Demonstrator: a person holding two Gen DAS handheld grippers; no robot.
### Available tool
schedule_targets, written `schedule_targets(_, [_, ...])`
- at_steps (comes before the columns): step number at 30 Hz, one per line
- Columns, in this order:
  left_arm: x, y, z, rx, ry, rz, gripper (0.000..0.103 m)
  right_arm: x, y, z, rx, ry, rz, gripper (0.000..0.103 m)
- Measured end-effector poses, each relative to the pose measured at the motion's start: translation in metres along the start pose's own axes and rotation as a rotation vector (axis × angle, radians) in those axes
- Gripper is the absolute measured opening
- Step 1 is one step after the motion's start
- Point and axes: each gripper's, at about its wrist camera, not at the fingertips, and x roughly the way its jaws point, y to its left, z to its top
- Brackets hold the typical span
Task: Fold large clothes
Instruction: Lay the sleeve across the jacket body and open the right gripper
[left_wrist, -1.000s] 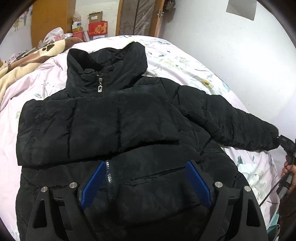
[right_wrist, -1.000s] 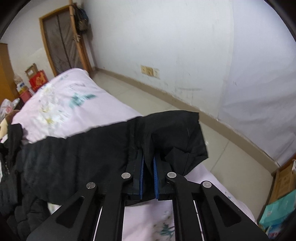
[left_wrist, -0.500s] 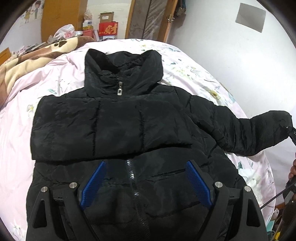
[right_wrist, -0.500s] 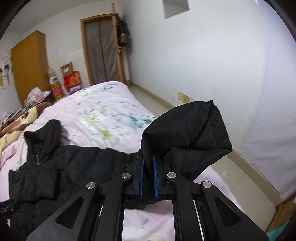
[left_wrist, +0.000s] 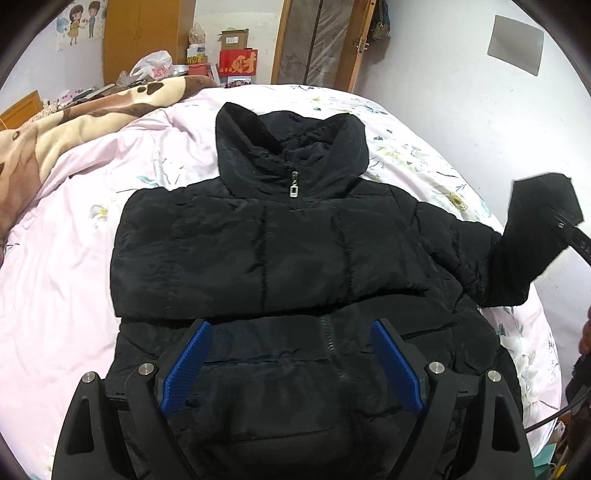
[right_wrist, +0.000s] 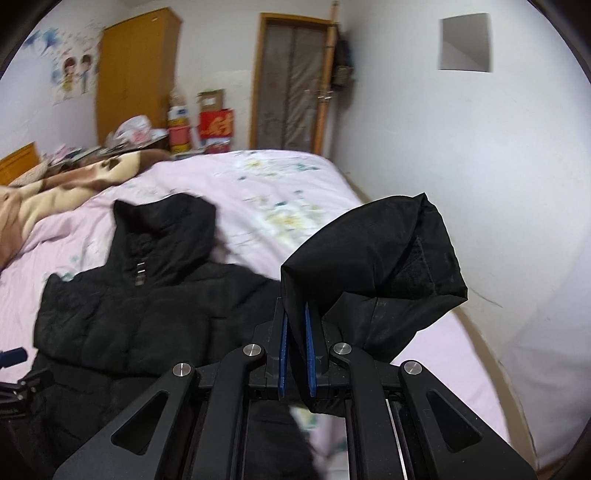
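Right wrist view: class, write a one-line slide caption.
Right gripper clamps the black jacket's sleeve cuff, lifted above the pink bedspread.

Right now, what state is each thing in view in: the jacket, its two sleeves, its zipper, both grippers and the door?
Black jacket: lying front up on the bed.
One sleeve: folded flat across the chest.
Other sleeve: cuff lifted off the bed, not yet folded.
Zipper: closed up to the collar.
Left gripper: open, over the hem, holding nothing.
Right gripper: shut on the lifted cuff.
Door: closed.
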Motion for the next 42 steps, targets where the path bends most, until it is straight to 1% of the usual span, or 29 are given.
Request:
schedule_targets(2, [0.0,0.01,0.0,-0.01,-0.004,0.011,0.088,0.009,0.021,-0.001,-0.023,0.018,0.027,0.008])
schedule_targets(6, [0.002,0.024,-0.001,-0.039,0.003,-0.009,0.088,0.03,0.054,-0.009,-0.056,0.071,0.08,0.008])
schedule_targets(8, [0.003,0.031,-0.002,-0.044,-0.004,-0.017,0.088,0.04,0.066,-0.012,-0.055,0.099,0.115,0.008])
schedule_targets(10, [0.003,0.036,-0.002,-0.044,-0.008,-0.033,0.088,0.047,0.075,-0.017,-0.052,0.121,0.127,0.009])
schedule_targets(14, [0.006,0.042,-0.002,-0.042,0.001,-0.022,0.088,0.053,0.086,-0.023,-0.04,0.143,0.174,0.013])
schedule_targets(16, [0.007,0.044,-0.001,-0.05,0.007,-0.032,0.089,0.051,0.086,-0.022,-0.023,0.15,0.21,0.019])
schedule_targets(17, [0.008,0.044,-0.001,-0.058,0.015,-0.047,0.09,0.048,0.087,-0.022,-0.016,0.15,0.229,0.027])
schedule_targets(18, [0.009,0.044,-0.001,-0.071,0.021,-0.067,0.091,0.044,0.086,-0.021,-0.016,0.139,0.239,0.031])
schedule_targets(20, [0.01,0.042,0.0,-0.072,0.024,-0.057,0.091,0.036,0.086,-0.018,-0.022,0.109,0.242,0.042])
schedule_targets(21, [0.011,0.04,0.0,-0.067,0.025,-0.055,0.091,0.032,0.085,-0.017,-0.014,0.107,0.268,0.049])
schedule_targets(23, [0.011,0.035,0.001,-0.076,0.029,-0.085,0.091,0.026,0.079,-0.014,0.007,0.099,0.319,0.057])
schedule_targets(24, [0.011,0.034,0.002,-0.083,0.03,-0.089,0.091,0.021,0.079,-0.013,-0.005,0.086,0.351,0.06])
schedule_targets(27, [0.009,0.027,0.003,-0.082,0.016,-0.081,0.091,0.011,0.085,-0.01,-0.062,0.063,0.423,0.06])
schedule_targets(30, [0.008,0.024,0.003,-0.091,0.019,-0.089,0.091,0.005,0.093,-0.007,-0.099,0.051,0.458,0.06])
schedule_targets(33, [0.005,0.024,0.002,-0.089,0.019,-0.079,0.091,-0.003,0.102,-0.003,-0.133,0.038,0.461,0.06])
schedule_targets(34, [0.004,0.026,0.002,-0.093,0.019,-0.069,0.091,-0.004,0.107,-0.001,-0.158,0.041,0.433,0.06])
schedule_targets(35, [0.002,0.028,0.001,-0.096,0.02,-0.062,0.091,-0.007,0.112,0.0,-0.196,0.032,0.381,0.06])
schedule_targets(36, [0.0,0.03,0.001,-0.102,0.018,-0.058,0.091,-0.012,0.119,0.0,-0.256,0.007,0.316,0.06])
schedule_targets(37, [-0.001,0.032,0.001,-0.108,0.015,-0.057,0.091,-0.018,0.126,-0.001,-0.308,-0.028,0.291,0.06])
schedule_targets(38, [-0.003,0.035,0.001,-0.116,0.012,-0.057,0.091,-0.021,0.131,-0.001,-0.332,-0.038,0.295,0.06])
schedule_targets(39, [-0.004,0.037,0.0,-0.121,0.009,-0.057,0.091,-0.023,0.131,0.0,-0.326,-0.033,0.305,0.06])
schedule_targets(42, [-0.009,0.043,0.0,-0.139,0.003,-0.06,0.091,-0.029,0.123,0.008,-0.241,-0.032,0.378,0.06])
